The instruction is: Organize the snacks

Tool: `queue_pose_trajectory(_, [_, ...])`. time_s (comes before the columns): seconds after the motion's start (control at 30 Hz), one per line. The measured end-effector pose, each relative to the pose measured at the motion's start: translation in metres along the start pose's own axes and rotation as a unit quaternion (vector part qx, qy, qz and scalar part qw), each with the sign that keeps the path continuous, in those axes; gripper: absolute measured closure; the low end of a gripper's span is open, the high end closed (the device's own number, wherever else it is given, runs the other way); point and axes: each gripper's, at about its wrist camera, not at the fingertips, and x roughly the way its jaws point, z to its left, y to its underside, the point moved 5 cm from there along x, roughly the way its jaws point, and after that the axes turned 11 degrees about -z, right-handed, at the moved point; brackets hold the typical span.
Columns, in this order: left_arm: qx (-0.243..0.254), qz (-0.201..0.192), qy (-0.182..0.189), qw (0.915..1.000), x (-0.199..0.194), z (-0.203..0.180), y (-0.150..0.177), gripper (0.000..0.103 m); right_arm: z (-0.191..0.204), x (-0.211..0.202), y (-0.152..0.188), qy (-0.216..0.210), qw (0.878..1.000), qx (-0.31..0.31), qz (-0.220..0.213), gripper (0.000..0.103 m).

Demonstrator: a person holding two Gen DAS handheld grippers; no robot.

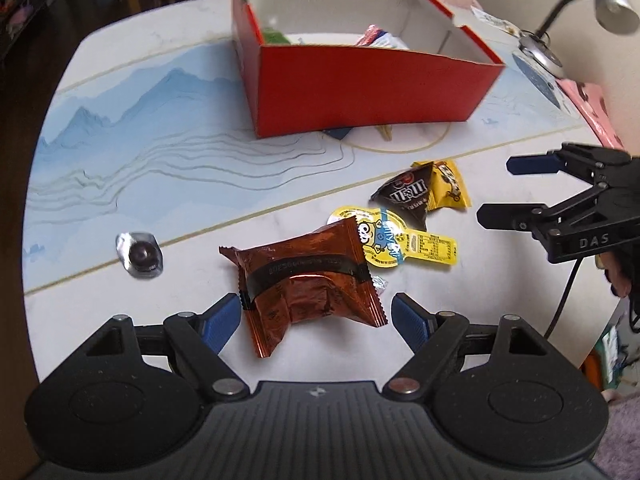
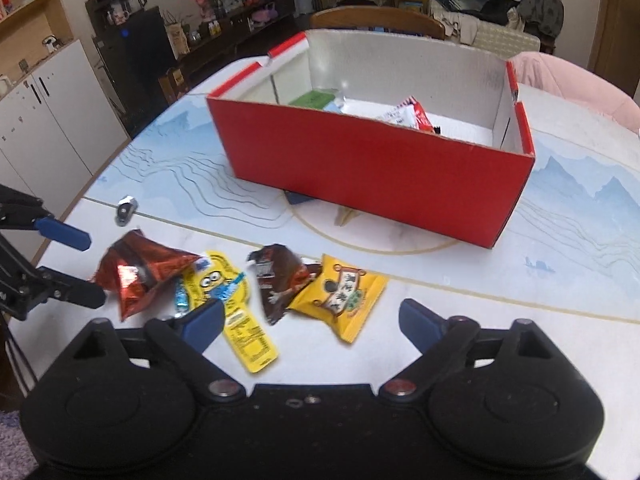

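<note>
A crinkled copper-brown snack wrapper [image 1: 308, 284] lies on the table between the fingers of my left gripper [image 1: 316, 308], which is open, its blue pads just outside the wrapper's two ends. Beyond it lie a yellow cartoon packet [image 1: 396, 240], a brown M&M's packet [image 1: 408, 196] and a yellow packet [image 1: 452, 188]. My right gripper [image 2: 312, 312] is open just above the table, in front of the M&M's packet [image 2: 280, 280] and the yellow packet [image 2: 344, 296]. A red box [image 1: 360, 88] stands farther back, with several snacks inside.
A silver foil candy [image 1: 140, 256] lies alone to the left. A small blue-foil candy [image 2: 181, 300] sits by the cartoon packet. A desk lamp [image 1: 612, 0] stands at the table's far right. A blue card [image 1: 336, 133] pokes out under the box. The table edge runs close by.
</note>
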Motion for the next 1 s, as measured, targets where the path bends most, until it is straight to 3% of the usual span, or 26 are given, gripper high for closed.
queue_pose_trajectory(0.2, [-0.114,0.020,-0.011,0.9932,0.013,0.028,-0.010,0.021,-0.017,0.017,-0.003,0.002,1.000,0.024,0.008,0.017])
queue_pose_trajectory(0.4, [-0.186,0.045,-0.009,0.9815,0.030,0.044,-0.006,0.021,-0.024,0.041,0.001,0.013,0.999,0.021,0.029,0.024])
queue_pose_trajectory(1.0, [-0.180,0.092,-0.018,0.9791,0.064,0.027,-0.003,0.021,-0.016,0.062,0.005,0.019,0.999,0.000,0.050,0.033])
